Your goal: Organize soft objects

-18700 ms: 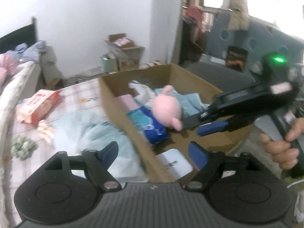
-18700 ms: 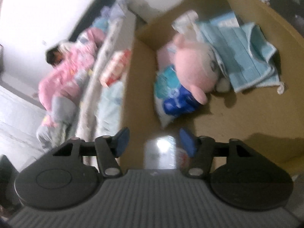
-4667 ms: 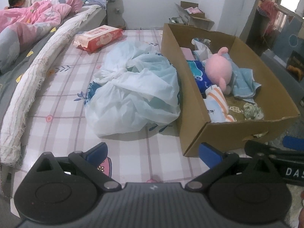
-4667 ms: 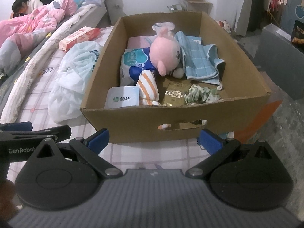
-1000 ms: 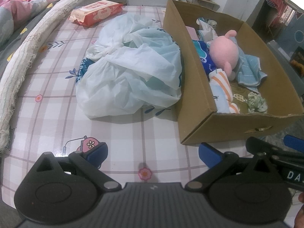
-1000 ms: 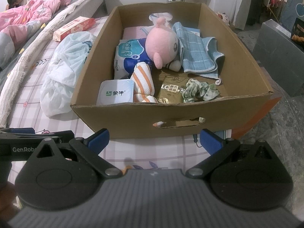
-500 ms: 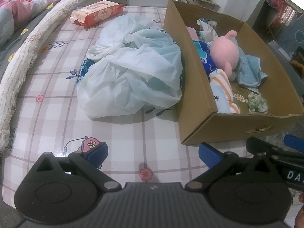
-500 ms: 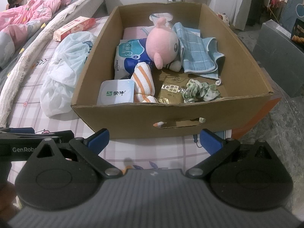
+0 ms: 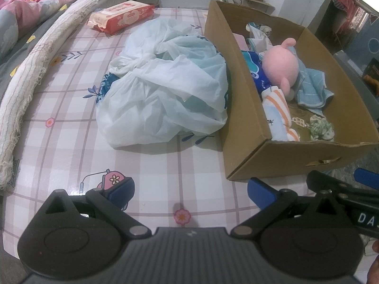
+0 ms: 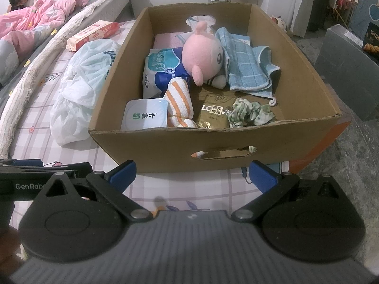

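Checked pink cloth [image 9: 151,165] fills the lower half of the left wrist view, printed with little flowers. Right at the bottom edge, the left gripper [image 9: 190,190] has its blue fingers spread wide, nothing between them. Same story in the right wrist view: the right gripper [image 10: 191,175] sits low centre, jaws wide apart and empty, just short of the cardboard box [image 10: 165,146].

Into the box now. Against the near wall lie a white yoghurt pack [image 10: 144,116], an orange-striped cloth [image 10: 180,99], a gold packet [image 10: 213,113] and a green patterned scrunchie [image 10: 248,113], side by side. Mid-box, the pink plush toy [image 10: 203,52] lies partly on a blue-and-white tissue pack [image 10: 161,71], with a folded blue towel [image 10: 246,68] just to its right. Behind them, a pink item [image 10: 165,40] is against the far wall.

Left of the box, touching its side, a crumpled pale plastic bag [image 9: 165,82] slumps on the cloth. Further up, at upper left, a red wipes pack [image 9: 120,14] lies flat, and beyond a rolled white blanket edge [image 9: 30,66] a person under pink bedding [image 10: 35,16] lies in the far corner.
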Demonstrator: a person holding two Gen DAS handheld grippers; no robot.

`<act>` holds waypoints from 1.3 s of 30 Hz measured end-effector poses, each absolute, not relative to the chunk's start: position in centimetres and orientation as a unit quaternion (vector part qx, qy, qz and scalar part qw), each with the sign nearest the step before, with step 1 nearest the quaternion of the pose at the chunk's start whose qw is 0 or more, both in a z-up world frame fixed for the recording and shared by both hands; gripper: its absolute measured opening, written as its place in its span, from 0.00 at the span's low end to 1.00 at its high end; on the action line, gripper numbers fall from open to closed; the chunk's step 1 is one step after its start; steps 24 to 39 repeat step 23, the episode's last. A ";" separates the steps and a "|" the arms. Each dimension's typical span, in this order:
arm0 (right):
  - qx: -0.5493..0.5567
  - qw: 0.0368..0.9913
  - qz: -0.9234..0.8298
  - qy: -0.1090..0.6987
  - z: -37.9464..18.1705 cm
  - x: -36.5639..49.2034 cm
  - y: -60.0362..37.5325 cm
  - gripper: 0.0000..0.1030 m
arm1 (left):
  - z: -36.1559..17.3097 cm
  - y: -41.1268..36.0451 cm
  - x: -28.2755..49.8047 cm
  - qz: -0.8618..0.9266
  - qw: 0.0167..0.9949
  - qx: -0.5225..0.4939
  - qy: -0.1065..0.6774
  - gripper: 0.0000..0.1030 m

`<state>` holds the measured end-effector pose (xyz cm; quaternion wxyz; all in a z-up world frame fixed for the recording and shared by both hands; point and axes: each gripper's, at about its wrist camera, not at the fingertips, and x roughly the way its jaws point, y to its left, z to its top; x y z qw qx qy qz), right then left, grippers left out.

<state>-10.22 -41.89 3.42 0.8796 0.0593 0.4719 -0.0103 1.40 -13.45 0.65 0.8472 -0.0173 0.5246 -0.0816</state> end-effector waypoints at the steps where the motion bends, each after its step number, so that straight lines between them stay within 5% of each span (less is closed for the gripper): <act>1: 0.059 0.880 -0.010 0.472 3.4 -10.2 -41.9 0.99 | 0.6 -13.5 1.4 -0.082 0.847 -0.017 0.525 0.99; 39: 0.060 0.880 -0.010 0.472 3.5 -10.3 -41.9 0.99 | 1.0 -13.6 1.3 -0.079 0.848 -0.017 0.524 0.99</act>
